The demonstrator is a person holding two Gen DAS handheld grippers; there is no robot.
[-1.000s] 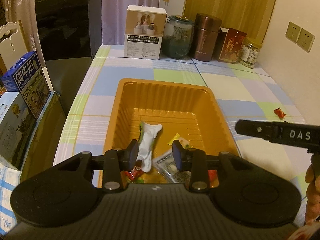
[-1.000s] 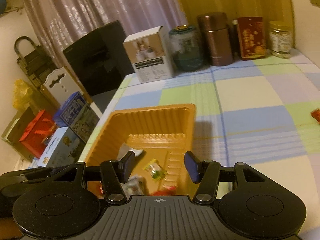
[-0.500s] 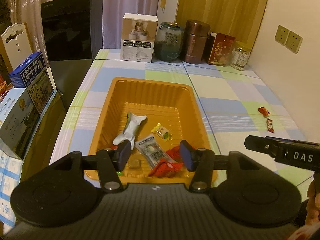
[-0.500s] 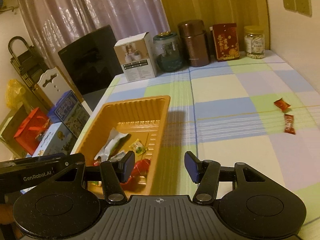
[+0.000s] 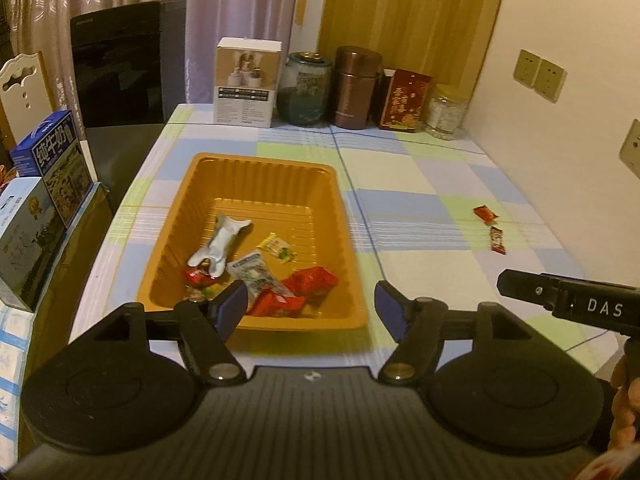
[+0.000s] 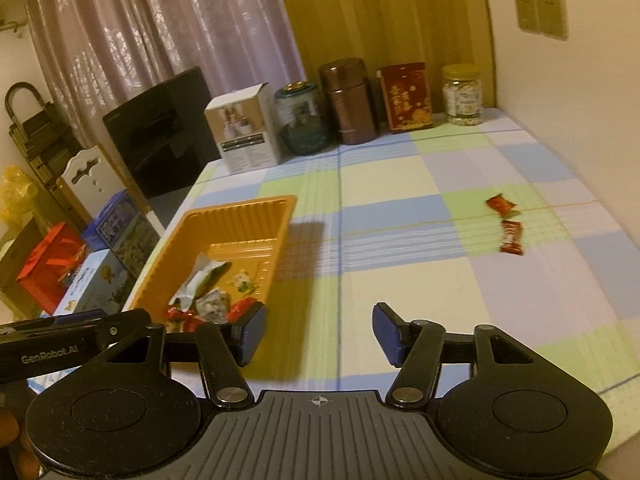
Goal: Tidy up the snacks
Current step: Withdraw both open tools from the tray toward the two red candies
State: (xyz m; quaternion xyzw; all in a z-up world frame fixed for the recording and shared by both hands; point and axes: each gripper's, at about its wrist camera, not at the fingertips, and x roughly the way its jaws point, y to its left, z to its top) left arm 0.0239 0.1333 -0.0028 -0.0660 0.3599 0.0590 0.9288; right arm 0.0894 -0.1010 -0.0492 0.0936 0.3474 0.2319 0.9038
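Both pairs of tongs empty over the checked table [image 6: 400,184], between two pick-ups. My left tongs [image 5: 310,308] are spread wide and hang at the near rim of the orange tray [image 5: 172,216], which already holds a heap of wrapped snacks [image 5: 256,272] — a silver packet, a yellow sweet, several red wrappers. My right tongs [image 6: 318,330] are likewise spread, holding nothing, just right of the tray and above bare cloth. Two red sweets are not yet gathered: the upper sweet [image 6: 501,204] and the lower sweet [image 6: 512,237] lie close together on the table, well apart from the tray, toward the wall side. I judge the task mostly done, with these two left. The next move, as I read it, calls for carrying the right tongs forward and to the right, lowering them over the lower sweet, and closing across its narrow body — flat wrappers may slip, so the tips should meet the cloth first.
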